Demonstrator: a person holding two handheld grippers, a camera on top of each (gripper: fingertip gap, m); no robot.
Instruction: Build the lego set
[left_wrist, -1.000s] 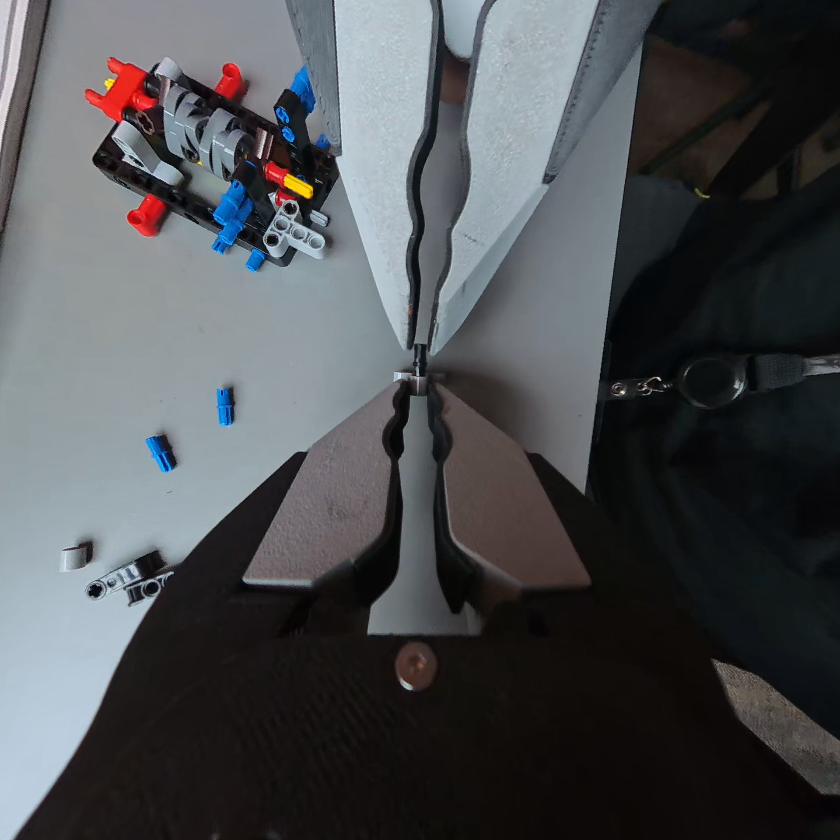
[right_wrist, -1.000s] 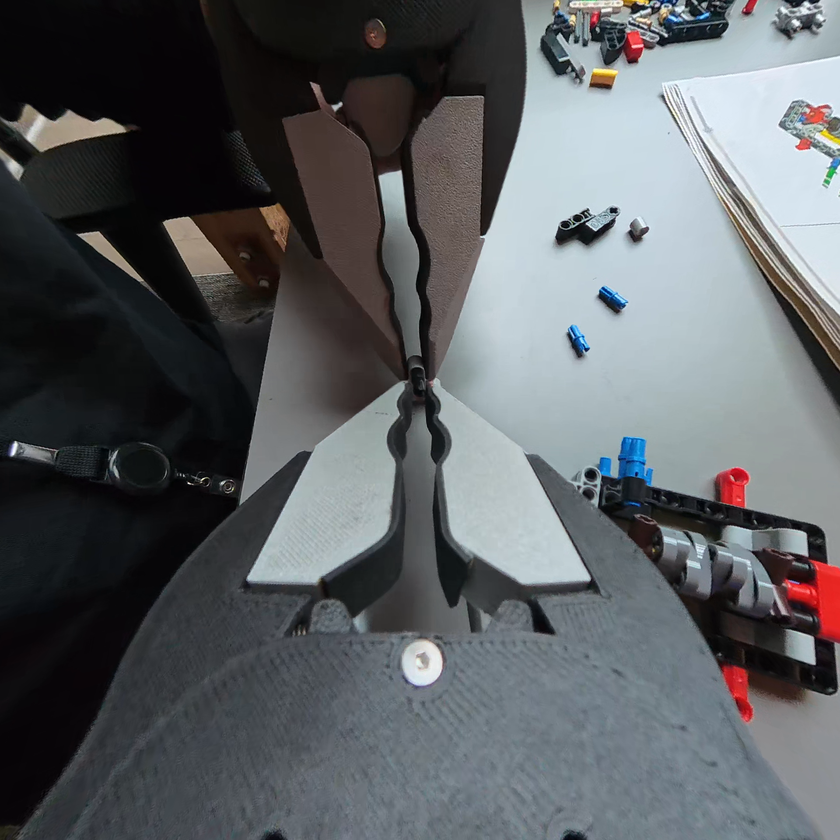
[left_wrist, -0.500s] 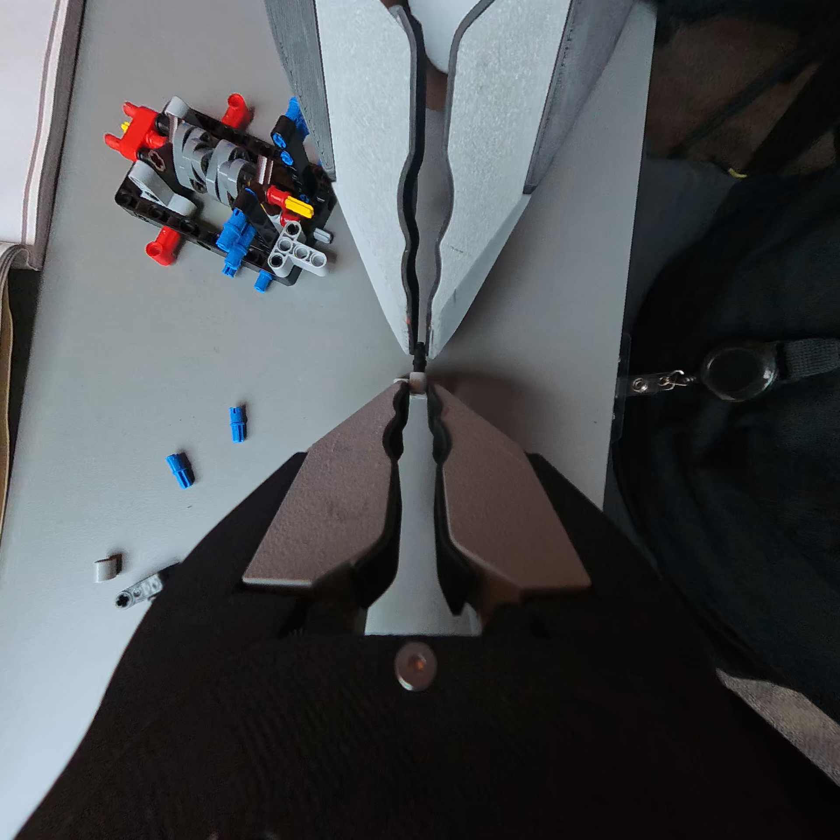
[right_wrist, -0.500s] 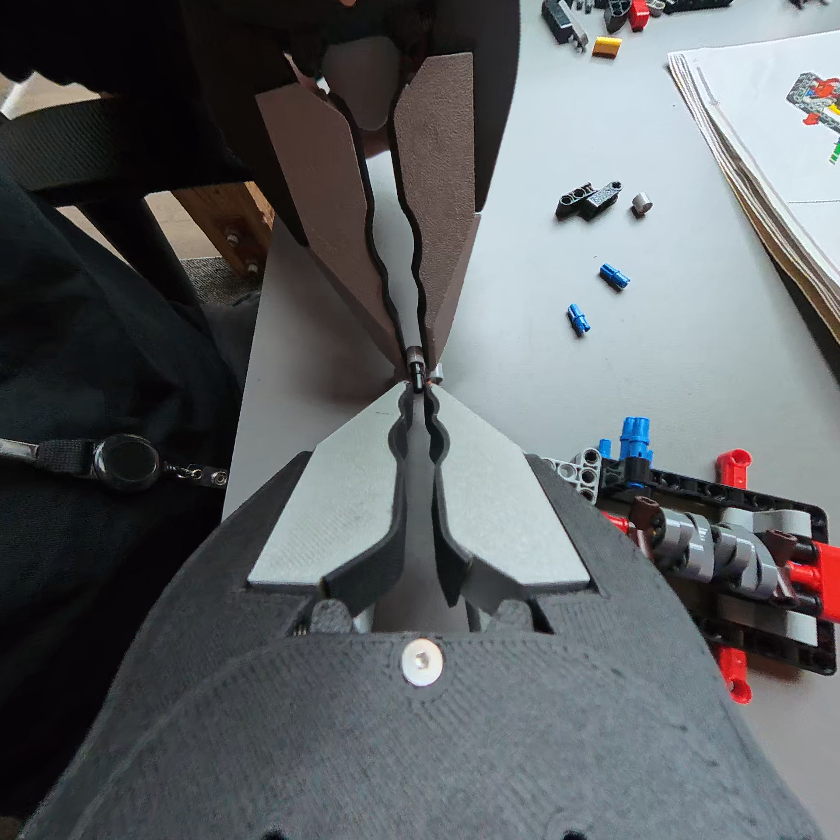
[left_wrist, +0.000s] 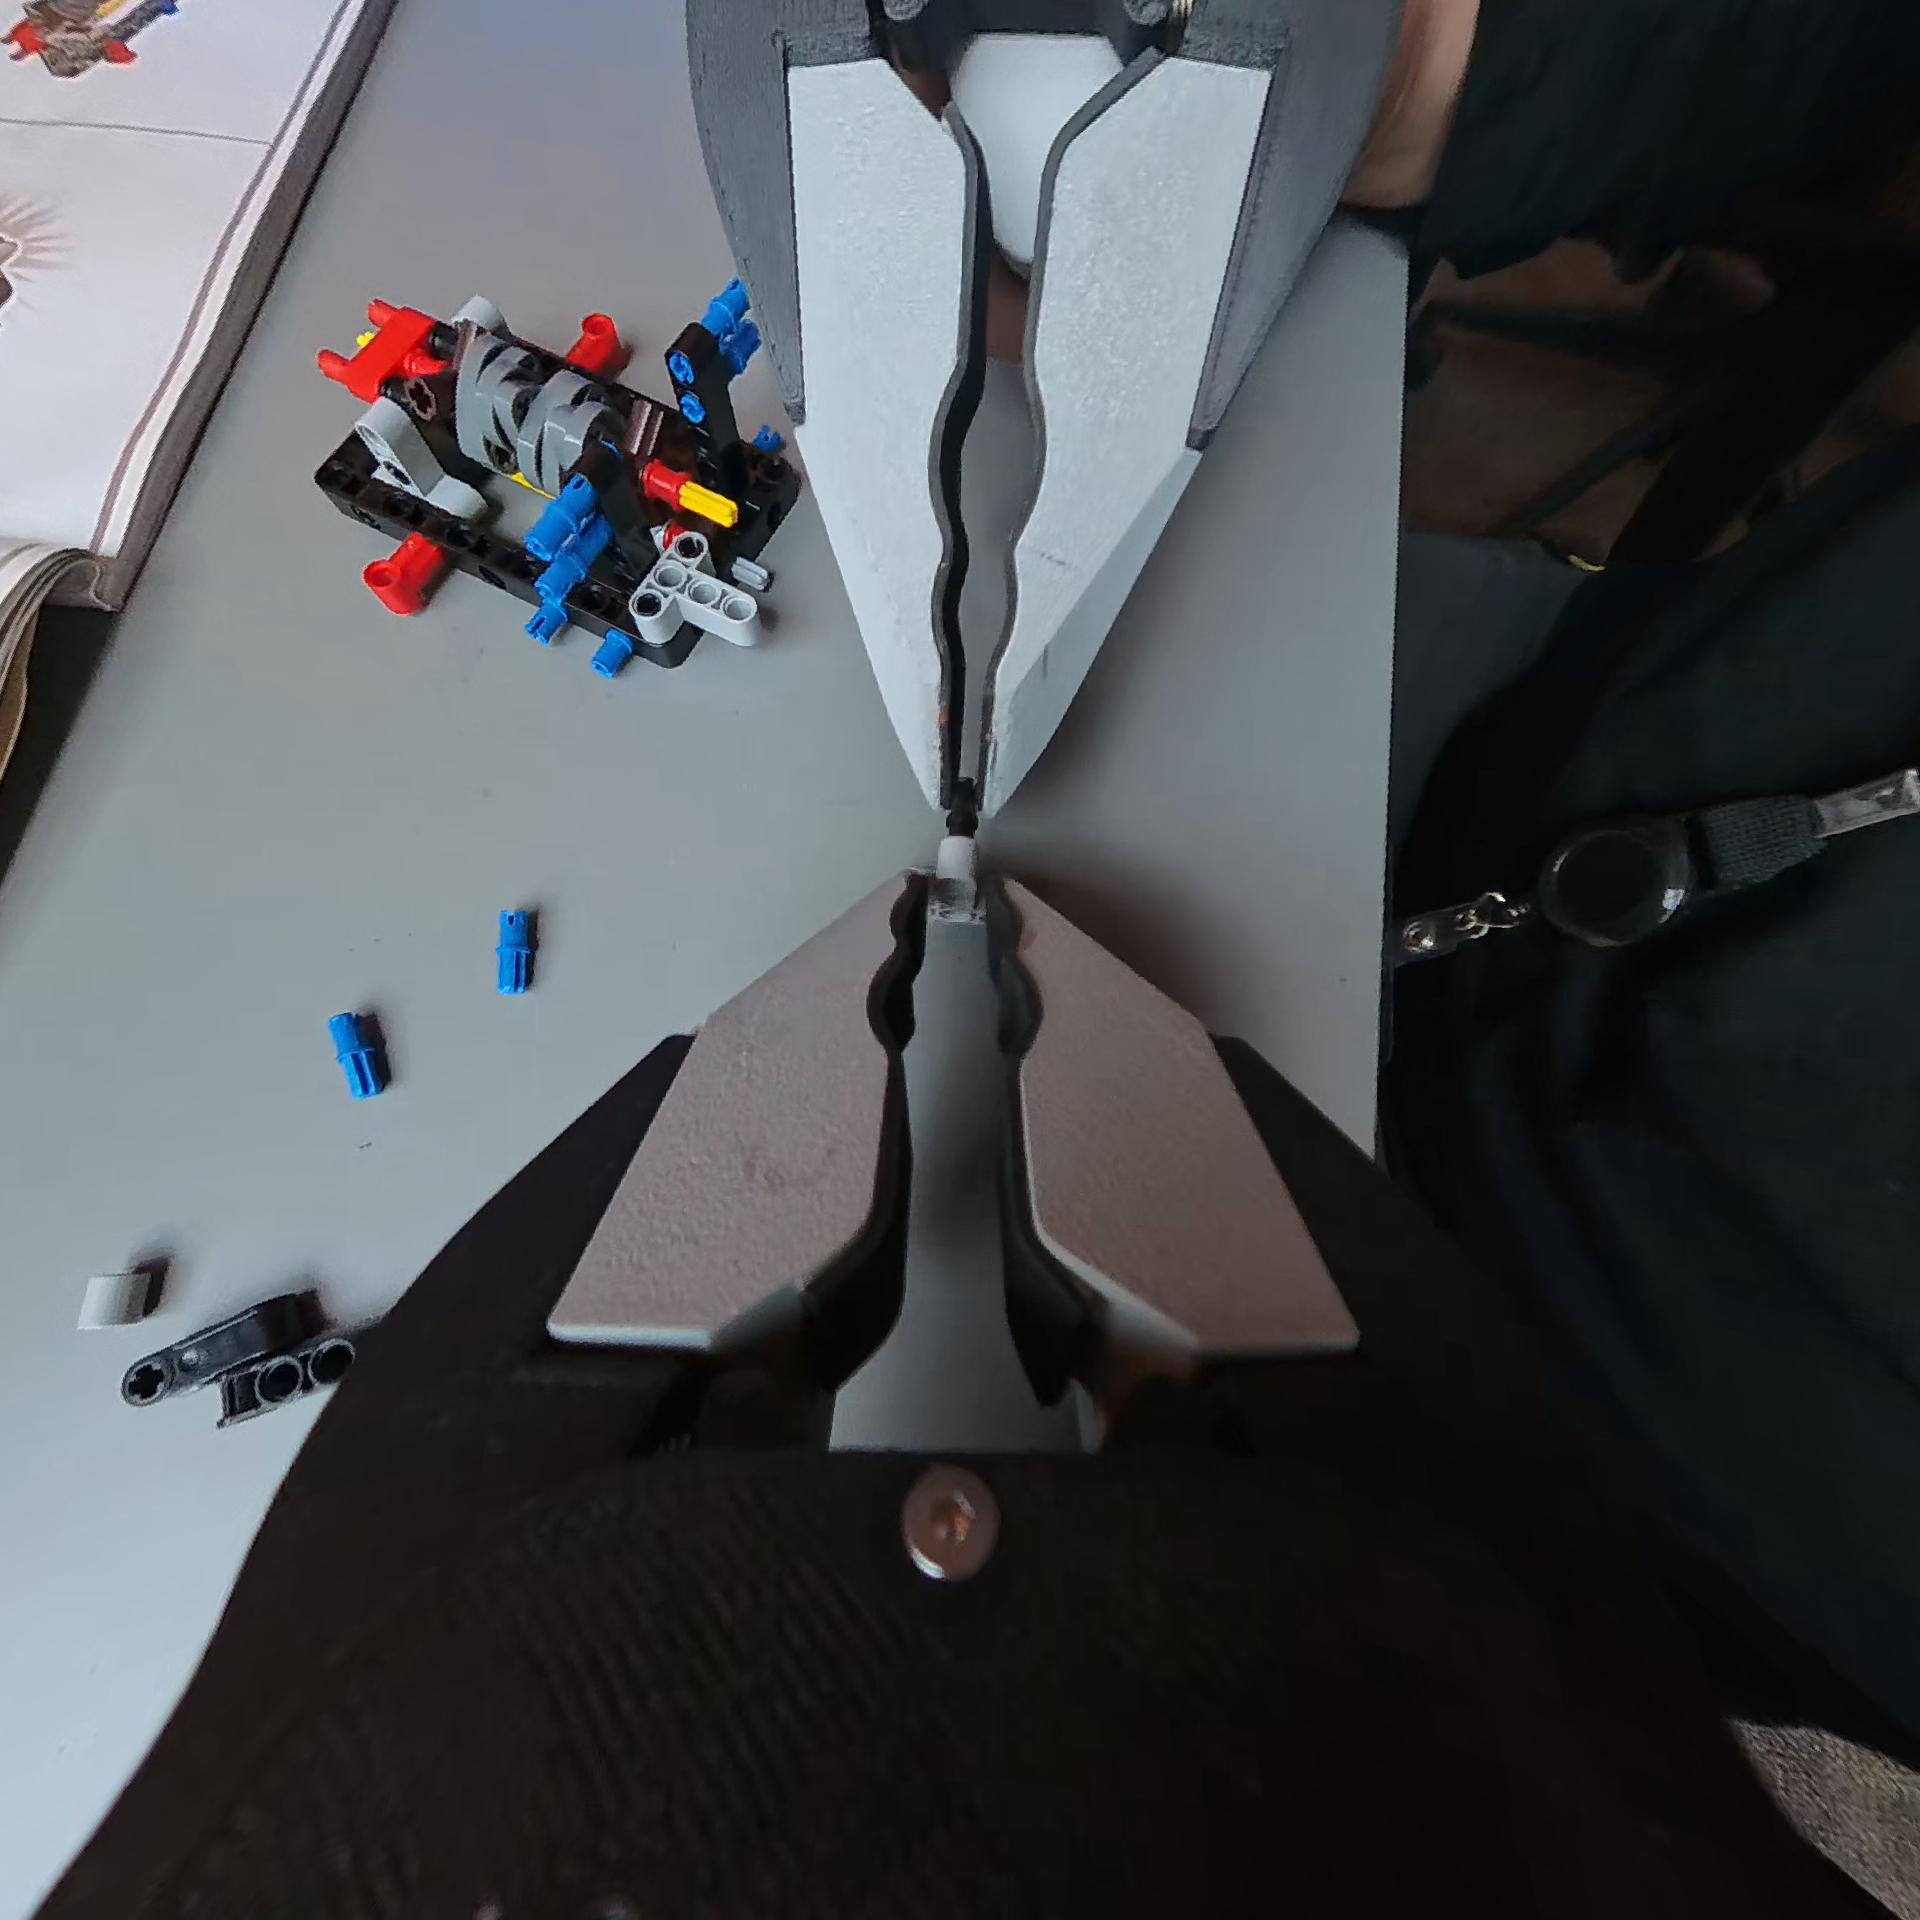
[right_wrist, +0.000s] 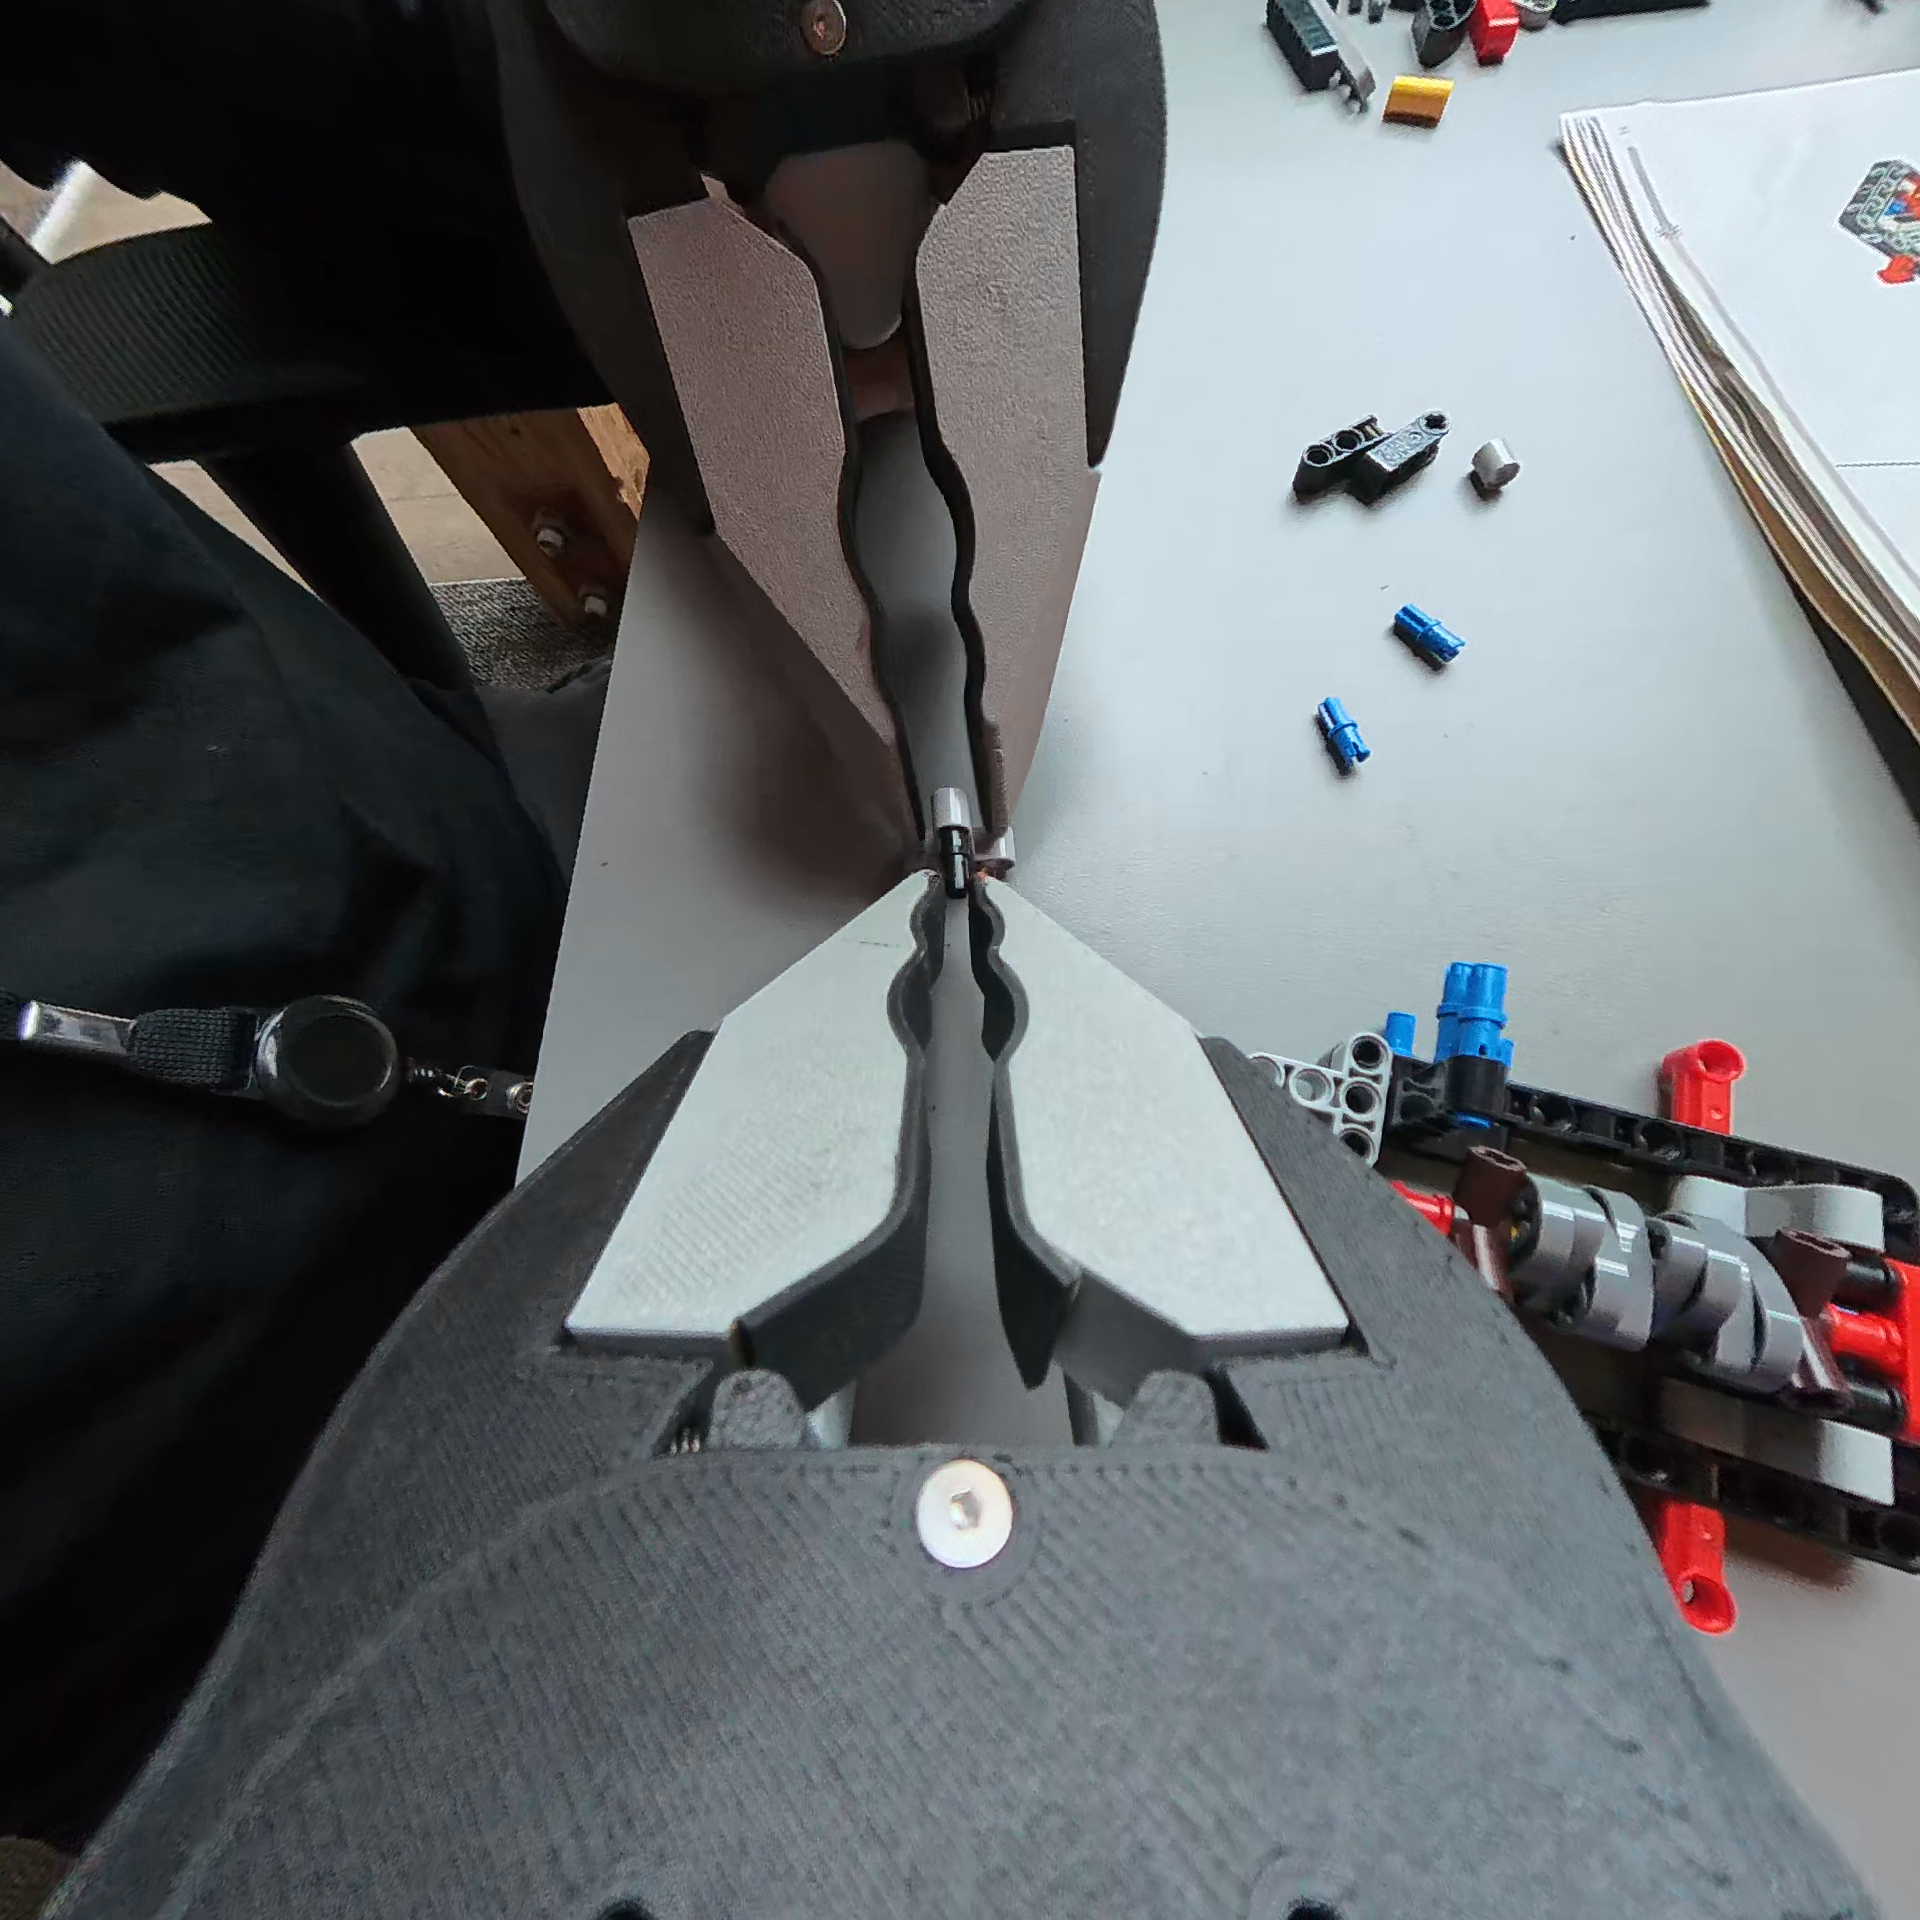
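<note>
A: We're at a grey tabletop (left_wrist: 312, 831), with the half-built black plastic frame with grey gears and red and blue pins (left_wrist: 551, 478) lying apart from both grippers.

B: Our left gripper (left_wrist: 956, 896) pinches a small pale grey bush (left_wrist: 956, 862); our right gripper (right_wrist: 956, 883) is clamped on a thin black pin (right_wrist: 949, 847), tips meeting.

A: Plenty left: two loose blue pins (left_wrist: 358, 1055), a black connector (left_wrist: 239, 1361) and an open paper instruction booklet (right_wrist: 1787, 312) wait.
</note>
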